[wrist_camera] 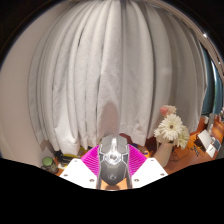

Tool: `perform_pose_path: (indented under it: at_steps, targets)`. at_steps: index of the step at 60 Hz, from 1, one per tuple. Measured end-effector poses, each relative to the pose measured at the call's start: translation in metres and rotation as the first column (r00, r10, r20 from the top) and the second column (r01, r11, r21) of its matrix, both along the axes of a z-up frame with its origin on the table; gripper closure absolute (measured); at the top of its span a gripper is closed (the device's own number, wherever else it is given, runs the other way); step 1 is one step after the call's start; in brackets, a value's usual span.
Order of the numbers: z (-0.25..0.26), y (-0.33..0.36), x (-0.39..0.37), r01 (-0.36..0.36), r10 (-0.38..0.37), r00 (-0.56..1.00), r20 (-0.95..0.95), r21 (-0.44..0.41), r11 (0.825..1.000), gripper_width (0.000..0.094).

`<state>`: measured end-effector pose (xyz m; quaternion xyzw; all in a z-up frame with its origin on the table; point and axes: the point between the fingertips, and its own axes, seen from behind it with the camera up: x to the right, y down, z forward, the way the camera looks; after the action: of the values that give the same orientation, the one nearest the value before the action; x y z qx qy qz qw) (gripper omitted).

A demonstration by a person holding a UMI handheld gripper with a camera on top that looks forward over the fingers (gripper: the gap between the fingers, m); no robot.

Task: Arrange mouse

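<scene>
- mouse (113, 163): grey-silver, dark centre strip, lower centre of frame
- hand-held gripper (113, 166): magenta pads clamped on both mouse sides
- white curtain (110, 70) behind, flowers (170, 127) at right

No text, label, brand, number or sign could be read anywhere in the view. The mouse (113, 160) held between the fingers showed a pale mark on its back, too small to make out as a logo or letters. The items at about four o'clock from the mouse, beside the flowers (170, 127), bore no lettering that could be made out, and the curtain (110, 70) behind was plain.
</scene>
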<state>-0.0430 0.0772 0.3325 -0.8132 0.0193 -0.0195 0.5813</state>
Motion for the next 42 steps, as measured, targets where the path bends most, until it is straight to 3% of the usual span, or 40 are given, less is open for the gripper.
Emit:
perform_pose_path:
  at_steps: [11,23,30,42]
  targets:
    - [-0.074,0.007,-0.145,-0.134,0.13,0.99,-0.053,-0.095,0.986,0.0595]
    - [-0.218,0.0,-0.24,-0.22,0.206,0.975,-0.079,-0.274,0.936,0.0596]
    - [-0.283,-0.013,-0.257,-0.229,0.216,0.973,-0.076,-0.359,0.905,0.0597]
    - [-0.339,-0.026,-0.251,-0.185,0.163,0.983,-0.088,-0.427,0.885,0.0597]
